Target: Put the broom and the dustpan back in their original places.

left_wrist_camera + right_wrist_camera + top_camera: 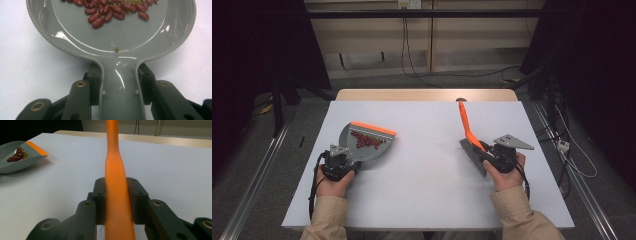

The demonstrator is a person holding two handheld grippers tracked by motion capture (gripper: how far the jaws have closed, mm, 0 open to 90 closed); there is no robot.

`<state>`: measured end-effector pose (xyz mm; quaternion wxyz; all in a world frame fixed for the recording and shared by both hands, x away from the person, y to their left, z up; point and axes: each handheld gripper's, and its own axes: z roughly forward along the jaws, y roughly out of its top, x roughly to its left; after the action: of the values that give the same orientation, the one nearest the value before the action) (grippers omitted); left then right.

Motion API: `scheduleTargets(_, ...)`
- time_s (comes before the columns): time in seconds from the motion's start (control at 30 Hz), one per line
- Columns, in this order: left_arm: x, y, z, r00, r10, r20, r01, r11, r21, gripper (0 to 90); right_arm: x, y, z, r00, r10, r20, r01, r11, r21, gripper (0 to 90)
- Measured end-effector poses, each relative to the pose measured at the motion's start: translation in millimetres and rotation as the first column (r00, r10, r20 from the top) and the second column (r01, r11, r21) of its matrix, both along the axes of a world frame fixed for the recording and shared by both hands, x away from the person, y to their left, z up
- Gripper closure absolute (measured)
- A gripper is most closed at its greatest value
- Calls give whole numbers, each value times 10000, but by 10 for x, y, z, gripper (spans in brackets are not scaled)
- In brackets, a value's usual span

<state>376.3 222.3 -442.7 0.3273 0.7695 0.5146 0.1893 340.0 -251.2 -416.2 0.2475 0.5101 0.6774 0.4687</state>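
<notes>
Beans swept up, dustpan and brush both pinched.
Left claw (119, 82) gripping dustpan (364, 142), right claw (117, 202) gripping brush (469, 137); tilting risks spilling beans (110, 11) onto desk (427, 175).

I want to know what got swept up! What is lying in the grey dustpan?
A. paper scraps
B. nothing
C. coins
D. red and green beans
D: the left gripper view shows dark red beans and small green ones lying in the grey dustpan.

Beige sleeves (328, 216), black tools w/ brass-ringed screws, cables.
</notes>
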Motion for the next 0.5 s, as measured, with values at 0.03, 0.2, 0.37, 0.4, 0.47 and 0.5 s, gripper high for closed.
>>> scheduleTargets(0.03, 6, -3, -5, 10000, 37, -7, -37, 10000, -8, 640, 0, 2, 0, 10000, 1, 0, -1, 10000, -6, 713)
scheduleTargets(0.2, 35, -10, -15, 9998, 192, -101, -192, 9998, -18, 640, -2, 5, 2, 10000, 28, 24, -28, 10000, -6, 713)
scheduleTargets(0.37, 55, -23, -32, 9990, 374, -254, -375, 9993, -10, 638, 1, 7, -6, 10000, 17, 33, -17, 10000, 20, 713)
scheduleTargets(0.4, 57, -30, -32, 9990, 367, -260, -368, 9993, -32, 638, 3, 10, -8, 10000, -6, 50, 6, 10000, 25, 713)
scheduleTargets(0.47, 58, -46, -37, 9987, 399, -313, -399, 9992, 7, 637, 9, 17, -11, 9999, -48, 89, 47, 9999, 111, 713)
scheduleTargets(0.5, 59, -47, -39, 9987, 387, -324, -387, 9992, 30, 637, 14, 21, -14, 9999, -74, 91, 72, 9998, 161, 713)
